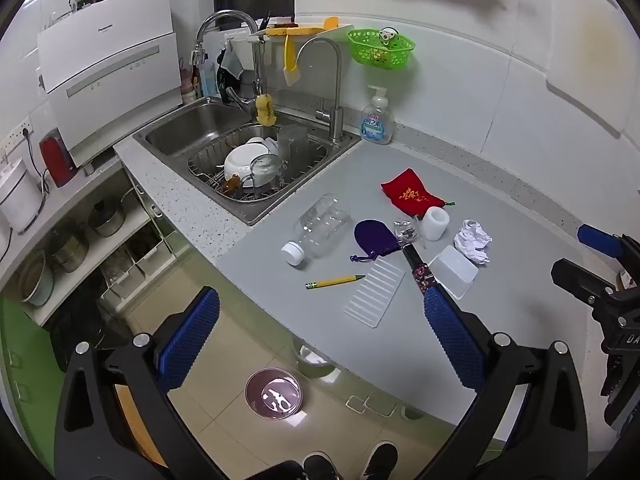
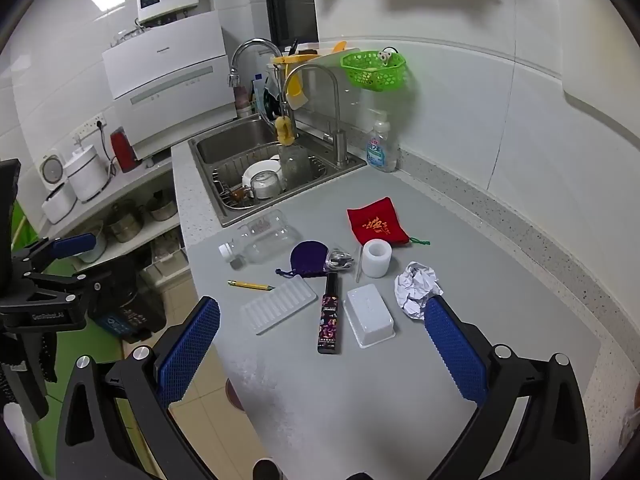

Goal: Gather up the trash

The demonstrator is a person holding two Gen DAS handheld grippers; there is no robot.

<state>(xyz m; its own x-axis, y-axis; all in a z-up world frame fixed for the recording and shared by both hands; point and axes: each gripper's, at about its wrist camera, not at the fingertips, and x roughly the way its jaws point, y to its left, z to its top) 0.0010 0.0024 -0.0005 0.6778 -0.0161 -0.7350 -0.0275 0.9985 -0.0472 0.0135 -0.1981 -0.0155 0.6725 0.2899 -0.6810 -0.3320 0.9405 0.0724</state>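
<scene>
On the grey mat [image 2: 460, 208] lie a crumpled white paper ball [image 2: 418, 286] [image 1: 474, 241], an empty clear plastic bottle [image 2: 260, 240] [image 1: 316, 228] on its side, and a small clear wrapper [image 2: 340, 260] [image 1: 406, 232]. My left gripper [image 1: 320, 300] is open and empty, held above the mat's front edge. My right gripper [image 2: 320, 312] is open and empty, above the mat's near part, its right finger close to the paper ball. Each gripper shows at the edge of the other's view.
Also on the mat are a red pouch [image 2: 376, 222], purple pouch [image 2: 308, 258], white cup [image 2: 376, 258], white tray [image 2: 370, 314], ridged lid [image 2: 280, 304], pencil [image 2: 250, 285] and black tube [image 2: 330, 316]. A sink [image 2: 256, 168] with dishes is behind. A pink bin [image 1: 274, 392] stands on the floor.
</scene>
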